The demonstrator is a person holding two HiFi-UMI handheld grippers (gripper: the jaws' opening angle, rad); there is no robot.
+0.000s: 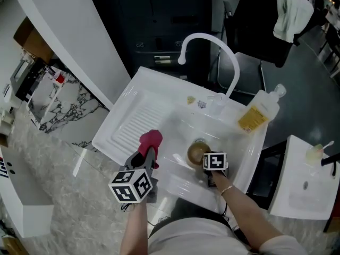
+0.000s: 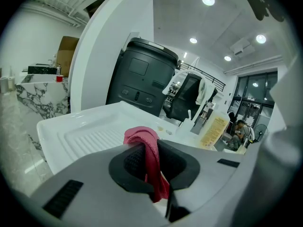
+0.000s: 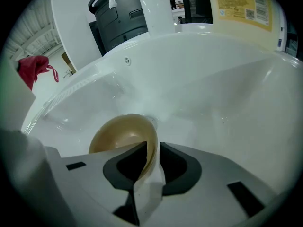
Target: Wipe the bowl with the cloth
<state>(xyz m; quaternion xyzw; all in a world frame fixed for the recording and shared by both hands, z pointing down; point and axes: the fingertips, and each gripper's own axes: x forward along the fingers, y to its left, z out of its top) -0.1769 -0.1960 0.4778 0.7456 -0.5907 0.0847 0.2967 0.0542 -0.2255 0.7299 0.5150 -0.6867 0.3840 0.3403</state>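
A tan bowl [image 1: 196,153] [image 3: 123,131] stands tilted in the basin of the white sink [image 1: 240,158], beside the drain. My right gripper [image 1: 207,166] [image 3: 152,160] reaches down into the basin with the bowl's near rim between its jaws. A narrow gap shows beside the outer pad, so the jaws stand open around the rim. My left gripper [image 1: 150,154] [image 2: 151,162] is shut on a red cloth [image 1: 150,139] [image 2: 147,143], which it holds over the sink's front edge, left of the bowl. The cloth [image 3: 32,67] also shows at the far left of the right gripper view.
A ribbed drainboard [image 1: 135,121] forms the sink's left half. A white arched faucet [image 1: 207,41] rises at the back. A soap bottle with a yellow label [image 1: 257,113] [image 3: 241,6] lies on the right rim. Another white basin [image 1: 303,185] stands further right.
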